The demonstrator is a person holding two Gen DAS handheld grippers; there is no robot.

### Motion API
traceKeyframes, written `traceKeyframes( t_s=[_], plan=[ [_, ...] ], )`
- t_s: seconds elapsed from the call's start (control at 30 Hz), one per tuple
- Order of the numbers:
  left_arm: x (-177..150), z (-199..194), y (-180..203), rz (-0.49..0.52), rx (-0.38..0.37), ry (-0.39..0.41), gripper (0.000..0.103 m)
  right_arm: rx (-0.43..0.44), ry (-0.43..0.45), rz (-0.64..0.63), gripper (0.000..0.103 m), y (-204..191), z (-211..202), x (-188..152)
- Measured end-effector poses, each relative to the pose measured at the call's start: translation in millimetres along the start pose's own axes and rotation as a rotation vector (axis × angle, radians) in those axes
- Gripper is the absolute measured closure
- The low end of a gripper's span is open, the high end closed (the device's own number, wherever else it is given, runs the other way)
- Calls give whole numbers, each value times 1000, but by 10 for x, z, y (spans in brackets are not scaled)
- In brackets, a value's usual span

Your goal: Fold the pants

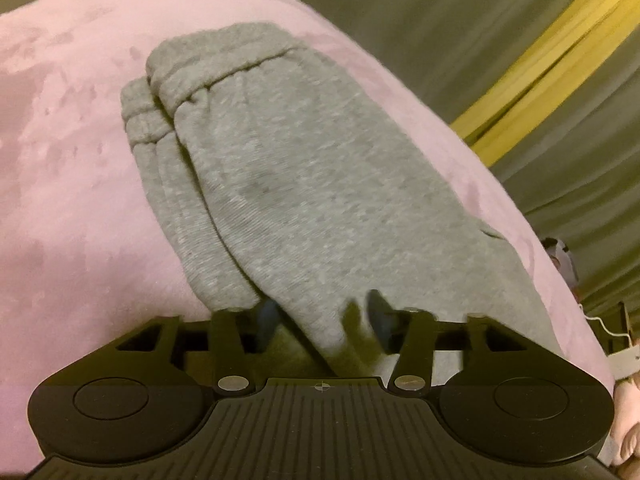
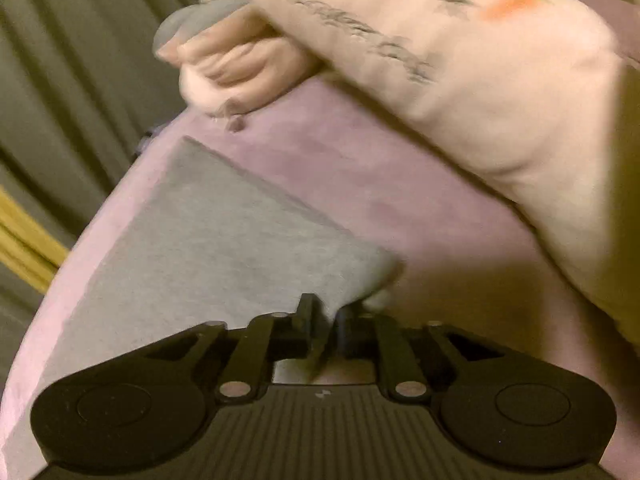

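Grey sweatpants [image 1: 288, 184] lie folded on a pink bed cover [image 1: 72, 168], their elastic cuffs at the far end. My left gripper [image 1: 324, 316] has its jaws apart with a fold of the grey fabric between them. In the right wrist view the grey pants [image 2: 208, 240] spread over the pink cover [image 2: 400, 184], and my right gripper [image 2: 326, 320] is shut on a corner of the fabric near its right edge.
A cream pillow or blanket with printed writing [image 2: 460, 64] is bunched at the back right of the bed. Olive curtains [image 1: 480, 20] and a yellow wooden strip [image 1: 552, 60] lie beyond the bed edge. A white cable [image 1: 604, 328] hangs at the right.
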State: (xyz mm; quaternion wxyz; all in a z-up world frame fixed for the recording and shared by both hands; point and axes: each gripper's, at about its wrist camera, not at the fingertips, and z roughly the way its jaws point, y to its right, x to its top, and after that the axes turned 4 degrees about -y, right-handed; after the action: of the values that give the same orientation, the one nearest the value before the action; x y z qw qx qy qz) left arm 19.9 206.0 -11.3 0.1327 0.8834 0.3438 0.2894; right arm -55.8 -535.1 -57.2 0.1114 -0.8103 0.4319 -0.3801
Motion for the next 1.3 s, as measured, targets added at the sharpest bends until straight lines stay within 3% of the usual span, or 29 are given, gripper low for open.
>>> traceKeyframes(
  t_s=[0.07,0.17,0.27,0.33,0.47,0.5,0.53,0.57,0.6,0.67,0.73,0.8,0.83,0.87,0.9,0.97,1.03,1.2,1.23,1.3],
  plan=[
    [-64,-146,52,30,42,50,10,50,-5,52,72,130,-85,-12],
    [-206,-346,134,78,91,157,8,62,-48,93,42,219,-97,-17],
    [-345,-436,215,109,82,204,6,79,-37,111,38,208,-76,-28],
    [-446,-403,244,97,32,217,5,111,-32,133,36,188,-40,-36],
    [-499,-205,356,75,20,151,5,123,-2,160,33,132,101,-52],
    [-499,-151,413,99,35,132,5,133,6,164,38,114,110,-55],
    [-498,-116,469,127,49,120,5,149,6,169,51,94,126,-56],
    [-500,-89,491,145,56,119,5,171,-3,172,90,80,144,-61],
    [-505,-71,527,168,63,120,5,187,-29,183,93,70,186,-58],
    [-513,-50,560,183,82,118,5,199,-23,197,93,57,199,-77],
    [-503,-16,558,178,87,107,5,221,3,188,87,53,150,-90],
    [-493,28,552,169,97,90,5,239,-12,228,59,88,193,-95],
    [-485,54,546,165,105,79,5,269,-30,249,58,101,241,-89],
    [-482,72,540,162,114,73,5,271,-29,260,59,96,254,-83],
    [-476,92,549,161,131,65,5,260,-28,252,65,58,259,-63],
    [-480,110,568,168,145,58,5,216,-27,187,94,-68,248,-10],
    [-494,97,569,173,150,66,5,187,-9,97,94,-233,172,62],
    [-493,57,502,127,143,82,5,316,206,-74,95,-513,-451,159],
    [-488,53,498,122,142,80,5,297,237,-114,95,-521,-497,135],
    [-483,60,492,119,144,74,5,206,218,-173,94,-473,-378,93]
  ],
)
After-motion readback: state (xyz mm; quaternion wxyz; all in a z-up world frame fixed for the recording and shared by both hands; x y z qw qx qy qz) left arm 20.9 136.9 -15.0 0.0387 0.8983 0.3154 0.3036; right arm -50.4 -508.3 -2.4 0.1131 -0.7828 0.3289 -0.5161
